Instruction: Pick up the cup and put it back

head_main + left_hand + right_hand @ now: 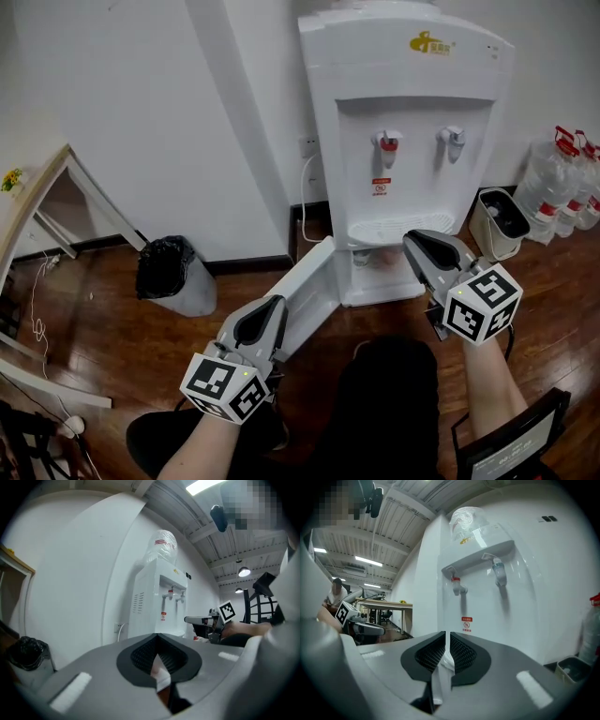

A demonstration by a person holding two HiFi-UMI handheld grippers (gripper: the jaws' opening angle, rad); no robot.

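Note:
I can make out no cup in any view. A white water dispenser (403, 141) stands ahead, with a red tap (387, 145), a grey tap (452, 138) and a drip tray (398, 228). Its lower cabinet door (305, 291) hangs open to the left. My left gripper (267, 314) hovers low by that door, its jaws a little apart and empty (158, 641). My right gripper (419, 242) points at the dispenser just right of the tray. A narrow slit shows between its pads, with nothing in it (447, 637).
A black-bagged bin (169, 272) stands by the wall at left, beyond it a wooden table (37, 197). Right of the dispenser are a small beige bin (497, 220) and several water bottles (562, 183). A chair (511, 445) is at my lower right.

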